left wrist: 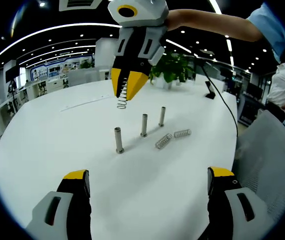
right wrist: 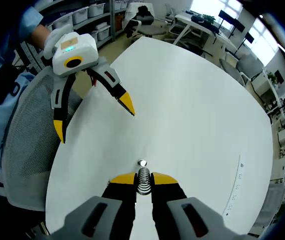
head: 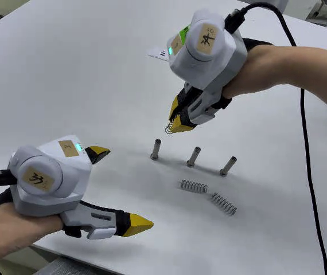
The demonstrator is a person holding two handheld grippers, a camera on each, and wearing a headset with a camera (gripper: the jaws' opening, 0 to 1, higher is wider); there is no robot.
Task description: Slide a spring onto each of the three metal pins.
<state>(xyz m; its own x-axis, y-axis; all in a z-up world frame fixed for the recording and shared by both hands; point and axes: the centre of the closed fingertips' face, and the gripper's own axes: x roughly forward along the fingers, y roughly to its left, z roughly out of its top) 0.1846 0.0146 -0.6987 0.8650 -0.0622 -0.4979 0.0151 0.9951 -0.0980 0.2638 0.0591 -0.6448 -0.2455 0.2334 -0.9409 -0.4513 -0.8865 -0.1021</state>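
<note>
Misalignment was my chief worry. My right hand-held gripper [head: 176, 122] was closed on a spring [head: 168, 128], pinched by its upper coils so that the rest hung free below the tips. It hung over the left pin [head: 155, 149] without touching it. A spring dangling that loosely could, I judged, tilt and catch its end coil on the pin's top instead of slipping over. Pressing on then might bend it, flick it out of the jaws or tip the pin; I could not tell whether the pins were fixed to the table [head: 66, 86]. The middle pin [head: 193, 156] and right pin [head: 228, 165] stood upright and bare too. My left hand-held gripper [head: 120, 188] was spread wide and held nothing, near me at the left, well apart from the pins. No container was in use. A second spring [head: 194, 186] and a third spring [head: 224, 204] lay loose on the table just near of the pins, where a nudge might roll them.
</note>
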